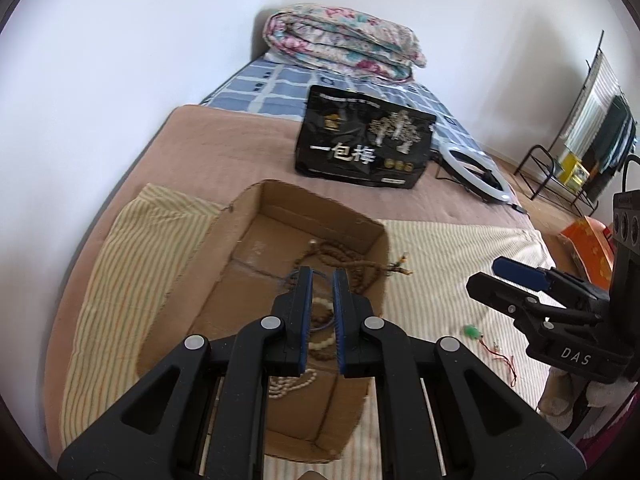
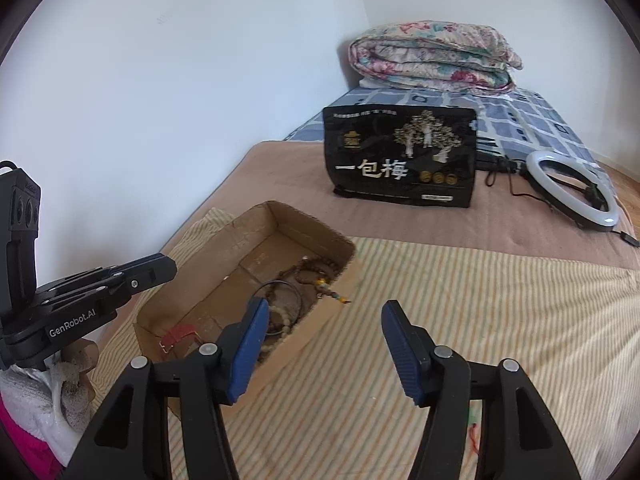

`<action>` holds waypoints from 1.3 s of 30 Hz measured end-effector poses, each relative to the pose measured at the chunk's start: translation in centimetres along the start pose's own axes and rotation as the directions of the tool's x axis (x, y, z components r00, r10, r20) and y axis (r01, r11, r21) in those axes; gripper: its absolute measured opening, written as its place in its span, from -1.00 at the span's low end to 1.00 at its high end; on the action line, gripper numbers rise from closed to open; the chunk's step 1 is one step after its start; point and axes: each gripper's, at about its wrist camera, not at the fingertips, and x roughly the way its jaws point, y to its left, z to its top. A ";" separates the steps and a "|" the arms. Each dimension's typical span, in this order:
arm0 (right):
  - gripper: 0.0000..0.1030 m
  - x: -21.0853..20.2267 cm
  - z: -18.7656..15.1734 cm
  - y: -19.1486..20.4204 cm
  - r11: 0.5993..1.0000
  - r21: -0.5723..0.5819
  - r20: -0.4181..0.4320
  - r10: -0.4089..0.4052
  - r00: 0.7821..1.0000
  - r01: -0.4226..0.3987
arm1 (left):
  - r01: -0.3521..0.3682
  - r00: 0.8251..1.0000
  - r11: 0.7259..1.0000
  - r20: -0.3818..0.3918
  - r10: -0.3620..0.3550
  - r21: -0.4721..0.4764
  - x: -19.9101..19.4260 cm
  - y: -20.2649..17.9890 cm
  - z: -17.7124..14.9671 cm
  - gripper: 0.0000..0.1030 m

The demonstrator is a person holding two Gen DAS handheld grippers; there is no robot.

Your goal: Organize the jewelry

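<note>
Cardboard box (image 1: 280, 272): holds bead necklaces (image 1: 344, 260), under left tongs (image 1: 322, 280), narrowly parted, gripping nothing. Right tongs (image 2: 320, 312): spread wide, empty, beside box. Green pendant (image 1: 473, 332): on striped cloth (image 1: 440, 248). Black bag (image 2: 404, 156) behind.

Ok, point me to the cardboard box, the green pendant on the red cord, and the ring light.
cardboard box (image 1: 362, 226): left wrist view, far rim.
green pendant (image 1: 473, 332): left wrist view, the green bead, lying on the striped cloth.
ring light (image 2: 538, 176): right wrist view, left side of the white ring.
</note>
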 end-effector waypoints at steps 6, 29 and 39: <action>0.47 -1.4 -1.0 -2.8 0.998 0.021 -0.001 -0.052 0.999 0.052 | 0.026 1.000 0.999 -0.002 -0.026 0.019 0.3 -2.1 0.0 -0.85; 0.82 -7.5 -5.9 -12.3 0.974 0.132 0.024 -0.189 0.982 0.185 | 0.172 0.982 0.975 -0.096 -0.160 0.141 3.2 -11.6 -1.5 -0.21; 0.82 -6.5 -8.0 -16.4 0.967 0.187 -0.126 -0.149 0.981 0.172 | 0.225 0.963 0.961 -0.184 -0.195 0.159 5.9 -15.7 -3.0 -0.21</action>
